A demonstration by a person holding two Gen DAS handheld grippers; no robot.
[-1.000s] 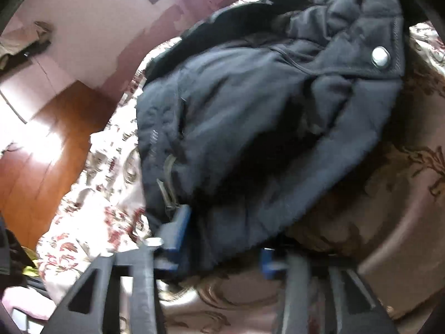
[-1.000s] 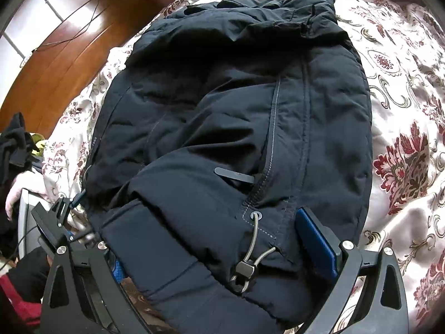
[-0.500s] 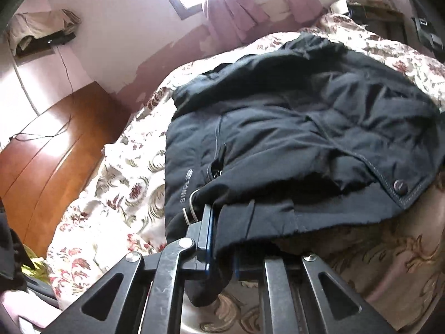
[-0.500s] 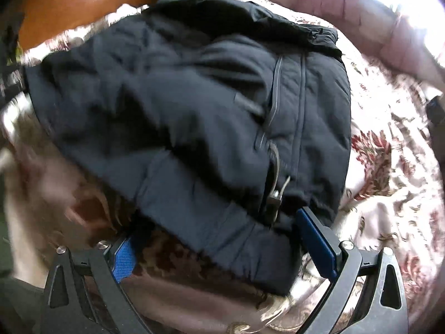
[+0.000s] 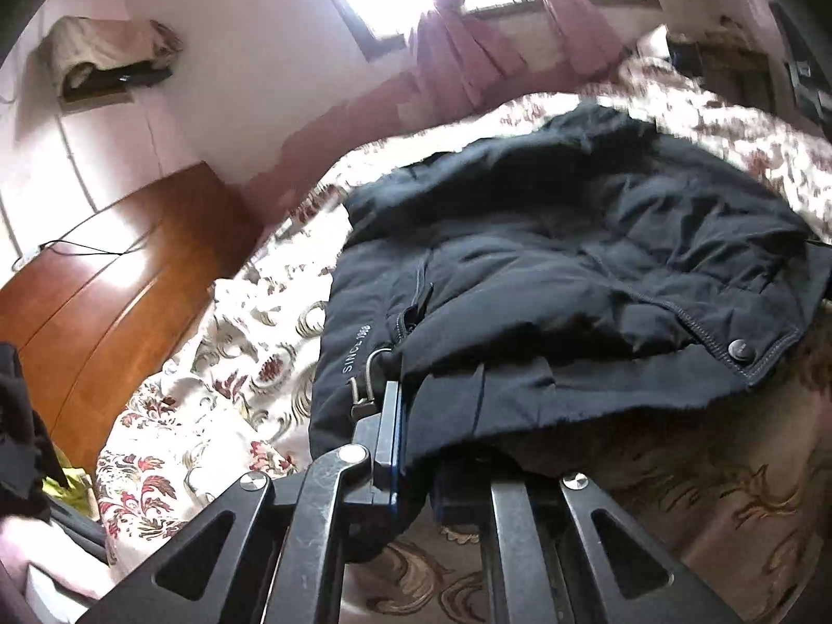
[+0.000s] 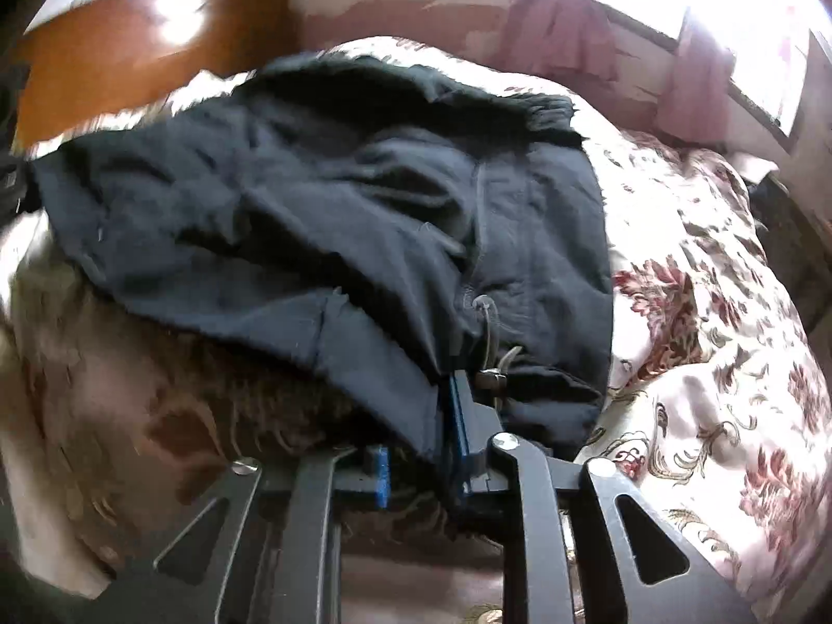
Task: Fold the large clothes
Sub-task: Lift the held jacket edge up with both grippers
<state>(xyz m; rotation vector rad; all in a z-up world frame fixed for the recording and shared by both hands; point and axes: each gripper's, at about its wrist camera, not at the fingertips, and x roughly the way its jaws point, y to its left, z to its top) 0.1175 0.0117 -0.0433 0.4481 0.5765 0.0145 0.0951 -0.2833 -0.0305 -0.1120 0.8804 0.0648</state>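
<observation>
Change: since a second ago the right tongs (image 6: 416, 442) have drawn in from wide apart to clamped on the jacket's hem, and the near edge of the jacket (image 5: 546, 281) has come up off the bed.
Left tongs (image 5: 413, 463): pinched together on a fold of the jacket's near hem, just beside a metal buckle (image 5: 366, 382).
Right tongs: closed on the hem, with the drawcord toggle (image 6: 491, 378) right beside the outer finger.
Jacket: dark, padded, spread over the bedspread (image 5: 218, 379) ahead of both tongs; its near edge is raised, showing brownish bedding beneath; a snap button (image 5: 741, 349) sits on the flap to the right of the left tongs.
Surroundings: wooden headboard (image 5: 99, 312) far left of the left tongs; pink curtain (image 5: 468, 57) by the window beyond the jacket.
</observation>
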